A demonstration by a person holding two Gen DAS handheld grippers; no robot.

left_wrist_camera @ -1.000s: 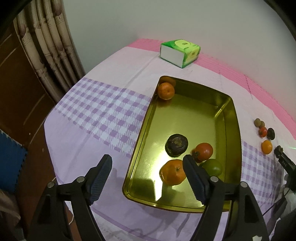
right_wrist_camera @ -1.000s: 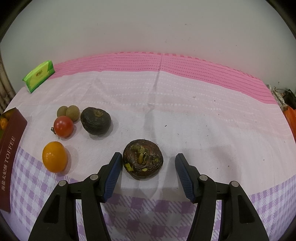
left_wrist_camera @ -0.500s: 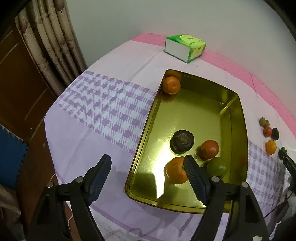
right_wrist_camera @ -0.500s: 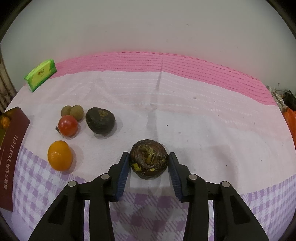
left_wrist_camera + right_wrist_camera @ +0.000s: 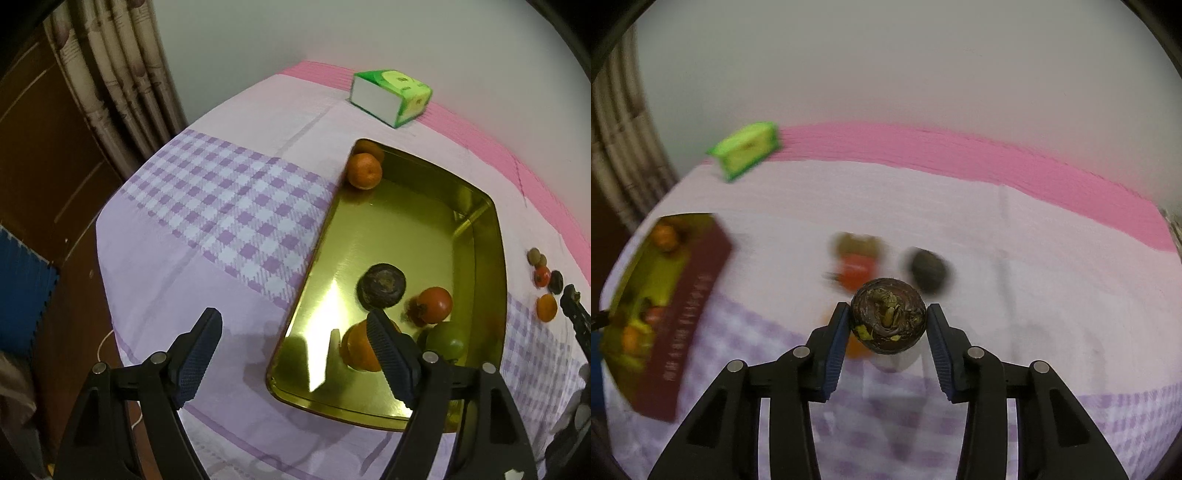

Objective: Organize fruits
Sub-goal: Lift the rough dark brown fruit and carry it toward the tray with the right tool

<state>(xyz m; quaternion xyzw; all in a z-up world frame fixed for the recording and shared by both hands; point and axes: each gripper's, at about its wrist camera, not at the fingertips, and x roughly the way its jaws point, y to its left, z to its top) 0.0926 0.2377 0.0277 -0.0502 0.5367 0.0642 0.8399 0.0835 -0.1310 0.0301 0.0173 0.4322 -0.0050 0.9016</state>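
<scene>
A gold metal tray (image 5: 476, 236) sits on a table spread with a pink and purple-checked cloth (image 5: 221, 206), its long axis running from the near edge of the left wrist view toward the far wall. Five fruits lie in it: one orange (image 5: 364, 170) alone in the far left corner, and at the near end a dark brown round fruit (image 5: 380, 286), a red tomato-like fruit (image 5: 434, 304), a green fruit (image 5: 445, 339) and a second orange (image 5: 360, 347) close together, the last partly hidden behind a gripper finger. The left gripper (image 5: 291, 354) hangs with its jaws wide apart and nothing between them, one finger over the cloth beside the tray, the other over the tray's near end. The right gripper (image 5: 886, 328) has its blue pads pressed on either side of a dark, round mangosteen-like fruit (image 5: 888, 315), lifted clear of the cloth to the right of the tray; the face with its dried greenish-yellow bits at the centre points toward the camera. The fruit is about as wide as it is tall, so no long axis can be told. Behind it, blurred in the right wrist view, a red fruit (image 5: 855, 271), a brownish pair (image 5: 858, 242) and another dark fruit (image 5: 929, 271) rest on the cloth, with an orange fruit (image 5: 856, 347) partly hidden under the gripper. A green tissue box (image 5: 391, 96) stands beyond the tray's far end, near the wall.
</scene>
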